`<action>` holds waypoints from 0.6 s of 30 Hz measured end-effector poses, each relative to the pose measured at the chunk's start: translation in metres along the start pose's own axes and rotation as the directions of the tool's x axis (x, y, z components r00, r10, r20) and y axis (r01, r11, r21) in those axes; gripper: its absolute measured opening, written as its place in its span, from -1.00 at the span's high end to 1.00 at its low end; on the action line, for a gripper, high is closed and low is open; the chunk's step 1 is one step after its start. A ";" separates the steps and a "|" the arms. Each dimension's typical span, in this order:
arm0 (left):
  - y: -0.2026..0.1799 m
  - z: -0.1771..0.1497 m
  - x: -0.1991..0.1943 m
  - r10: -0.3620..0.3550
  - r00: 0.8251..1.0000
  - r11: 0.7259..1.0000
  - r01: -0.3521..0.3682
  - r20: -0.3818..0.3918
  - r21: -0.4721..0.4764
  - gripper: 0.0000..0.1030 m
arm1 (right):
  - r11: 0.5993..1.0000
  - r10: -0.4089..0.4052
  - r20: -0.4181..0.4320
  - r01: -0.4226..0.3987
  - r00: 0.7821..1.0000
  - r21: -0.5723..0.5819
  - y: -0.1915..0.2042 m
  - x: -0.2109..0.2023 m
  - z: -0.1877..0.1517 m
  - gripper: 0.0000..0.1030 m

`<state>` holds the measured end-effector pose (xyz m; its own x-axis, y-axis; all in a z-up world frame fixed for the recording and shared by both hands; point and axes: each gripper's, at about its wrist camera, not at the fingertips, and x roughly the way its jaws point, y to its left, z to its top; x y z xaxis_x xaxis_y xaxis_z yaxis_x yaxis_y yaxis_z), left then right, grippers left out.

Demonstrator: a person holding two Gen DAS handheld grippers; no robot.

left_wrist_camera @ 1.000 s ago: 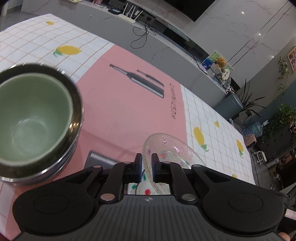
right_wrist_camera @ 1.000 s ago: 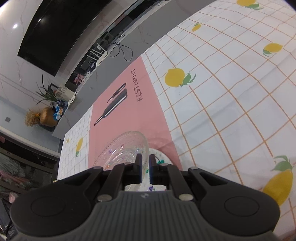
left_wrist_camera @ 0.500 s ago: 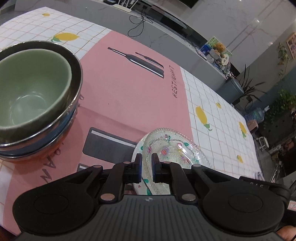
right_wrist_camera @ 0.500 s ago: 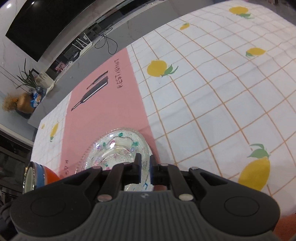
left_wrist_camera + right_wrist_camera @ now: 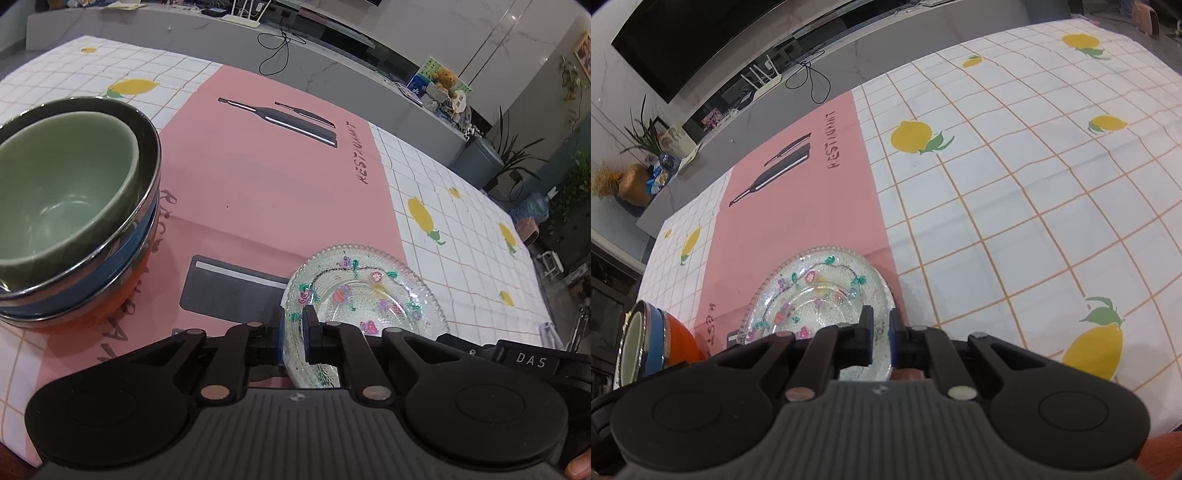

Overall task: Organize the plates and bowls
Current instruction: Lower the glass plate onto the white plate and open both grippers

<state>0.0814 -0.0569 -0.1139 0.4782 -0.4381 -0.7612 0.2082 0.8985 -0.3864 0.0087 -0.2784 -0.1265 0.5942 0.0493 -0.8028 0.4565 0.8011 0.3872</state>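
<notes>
— Lemon-print checked cloth covers the table (image 5: 1015,177), with a pink placemat (image 5: 266,177) laid across its middle, printed with a bottle, a knife and the word "RESTAURANT". Where is the glass plate?

— On the near part of the pink placemat, close to the table's near edge. The glass plate (image 5: 364,295) is clear, beaded at the rim, with small painted flowers. Both grippers clasp its rim.

— From which sides?

— The left gripper (image 5: 293,334) has its jaws clenched on the plate's near-left rim; the glass runs between the fingertips. The right gripper (image 5: 881,332) pinches the near-right rim, seen in the right wrist view over the same plate (image 5: 816,295). Whether the plate rests fully on the mat or is slightly lifted, I cannot tell.

— And the bowls?

— A stack of bowls (image 5: 74,206) stands on the placemat's left side, apart from the plate: a green one nested in a dark one, above a blue band and an orange base. The stack (image 5: 653,343) also shows at the left edge of the right wrist view.
</notes>
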 end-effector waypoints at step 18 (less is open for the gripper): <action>-0.007 0.005 -0.015 0.037 0.997 0.996 -0.043 0.073 0.080 0.63 | 0.996 -0.036 0.053 0.040 0.998 -0.075 0.011 -0.008 0.000 0.41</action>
<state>0.0769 -0.0569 -0.0969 0.5463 -0.4015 -0.7351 0.2554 0.9157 -0.3104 0.0092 -0.2701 -0.1161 0.6113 -0.0114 -0.7913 0.4295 0.8446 0.3196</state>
